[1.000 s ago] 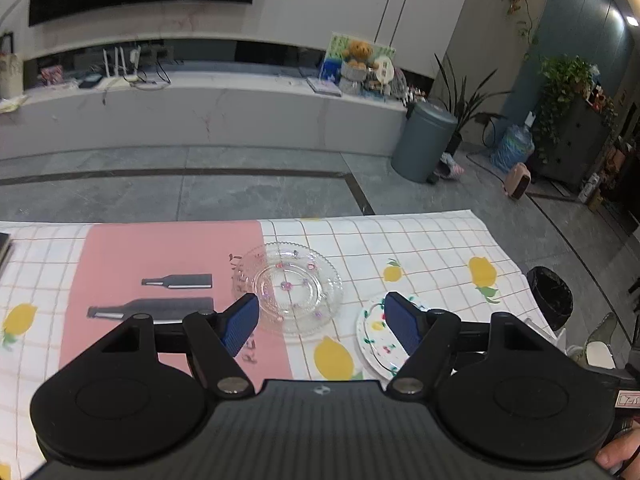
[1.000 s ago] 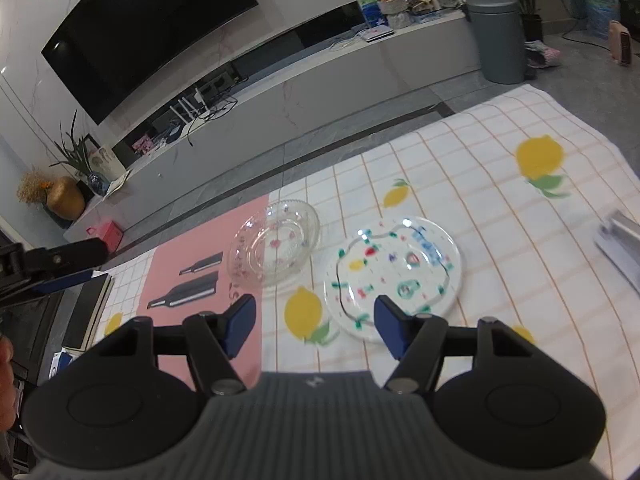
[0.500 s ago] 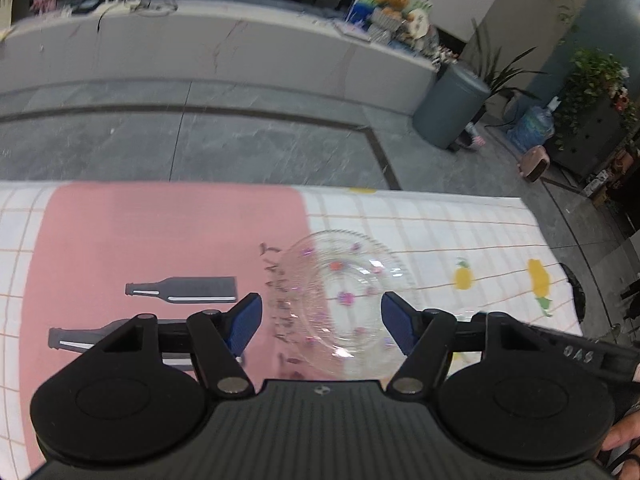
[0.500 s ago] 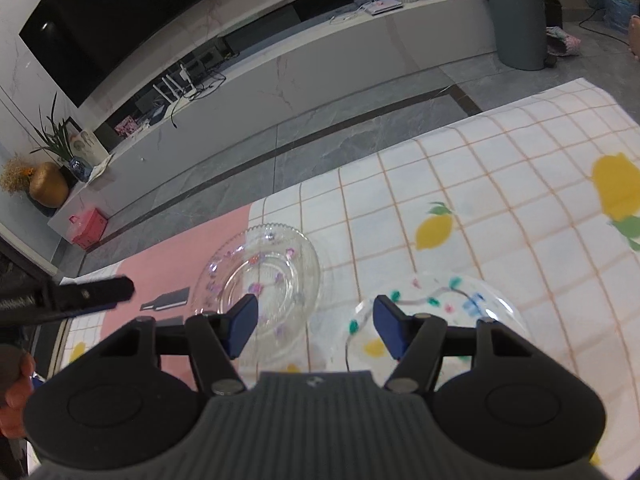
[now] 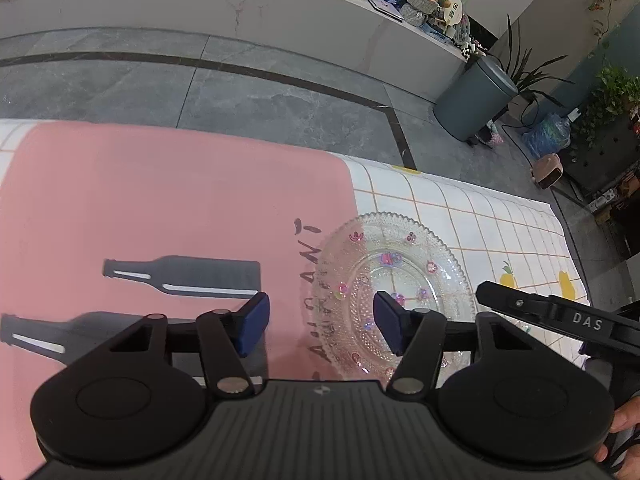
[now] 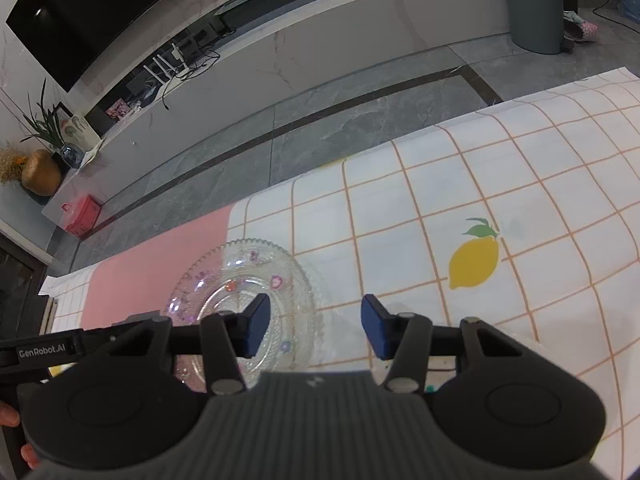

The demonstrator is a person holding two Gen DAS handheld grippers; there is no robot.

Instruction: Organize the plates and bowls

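Observation:
A clear glass plate [image 5: 394, 276] with small pink flowers lies on the tablecloth where pink meets white. It also shows in the right wrist view [image 6: 248, 280]. My left gripper [image 5: 320, 326] is open and empty, low over the plate's left rim, with its right finger above the plate. My right gripper [image 6: 314, 326] is open and empty, with its left finger over the plate's right part. The painted white plate is almost hidden under the right gripper body; only a sliver [image 6: 430, 389] shows. The right gripper's arm [image 5: 560, 316] reaches in at the right of the left wrist view.
The tablecloth has a pink panel with bottle prints [image 5: 180, 276] and a white checked part with lemons [image 6: 474, 262]. The table's far edge drops to a grey floor. A grey bin [image 5: 476, 100] and a low TV bench [image 6: 280, 40] stand beyond.
Both grippers have moved forward and down toward the glass plate. The painted plate has slipped under the right gripper and out of the left wrist view.

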